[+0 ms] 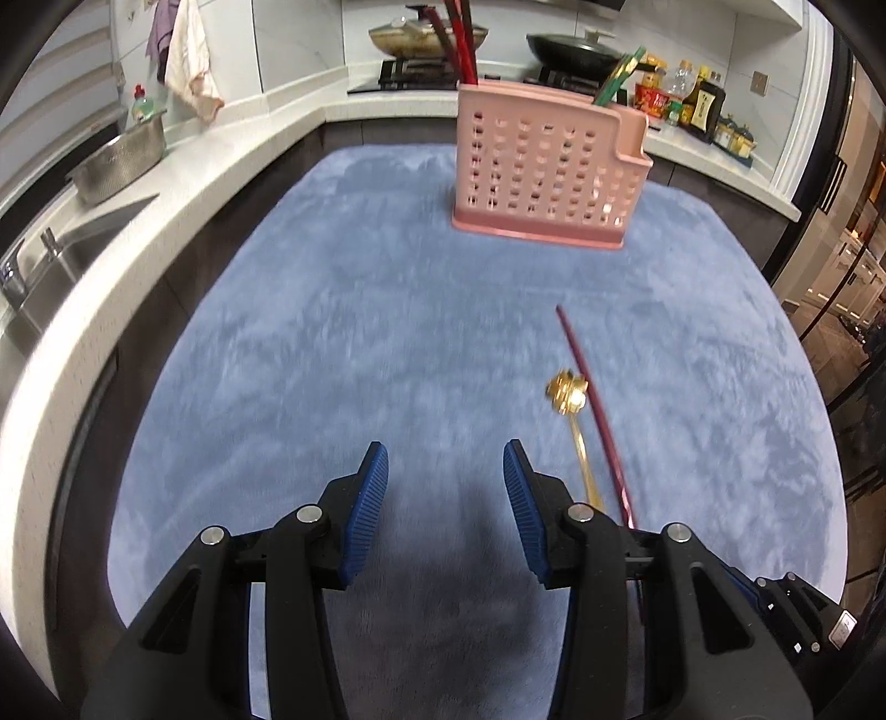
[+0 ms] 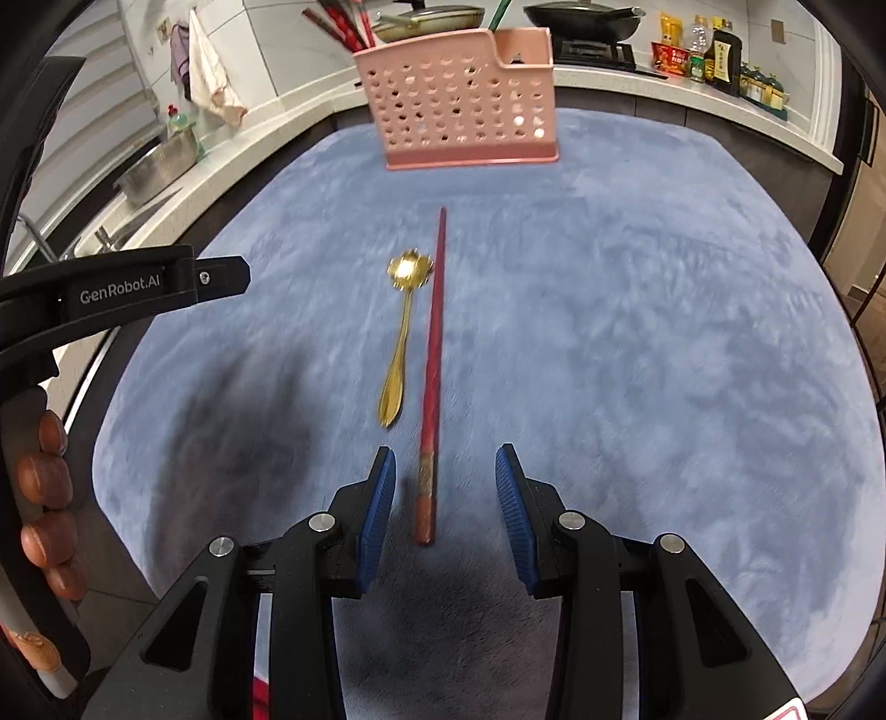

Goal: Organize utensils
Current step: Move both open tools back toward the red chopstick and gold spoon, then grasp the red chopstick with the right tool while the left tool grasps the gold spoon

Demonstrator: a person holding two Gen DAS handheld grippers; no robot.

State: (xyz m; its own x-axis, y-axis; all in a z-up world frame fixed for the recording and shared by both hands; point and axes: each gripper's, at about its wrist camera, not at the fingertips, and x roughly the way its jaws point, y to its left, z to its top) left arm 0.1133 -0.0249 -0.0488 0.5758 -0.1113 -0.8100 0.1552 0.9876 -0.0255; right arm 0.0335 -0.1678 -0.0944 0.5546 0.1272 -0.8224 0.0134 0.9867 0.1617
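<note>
A red chopstick (image 2: 432, 354) and a gold spoon (image 2: 400, 343) with a flower-shaped bowl lie side by side on the blue cloth (image 2: 637, 332). My right gripper (image 2: 446, 471) hangs open just above the chopstick's thick end, which shows between the fingers with the pads clear of it. My left gripper (image 1: 446, 465) is open and holds nothing, with the spoon (image 1: 576, 432) and chopstick (image 1: 590, 399) just to its right. The pink perforated holder (image 1: 545, 166) stands at the far side with red chopsticks (image 1: 462, 50) and green ones (image 1: 623, 75) in it.
A white counter (image 1: 183, 183) wraps the left and far sides with a sink (image 1: 83, 243), a steel colander (image 1: 119, 160), a stove with two pans (image 1: 576, 47) and bottles (image 1: 703, 105). The left gripper's body (image 2: 138, 288) and a hand (image 2: 47, 498) fill the right wrist view's left edge.
</note>
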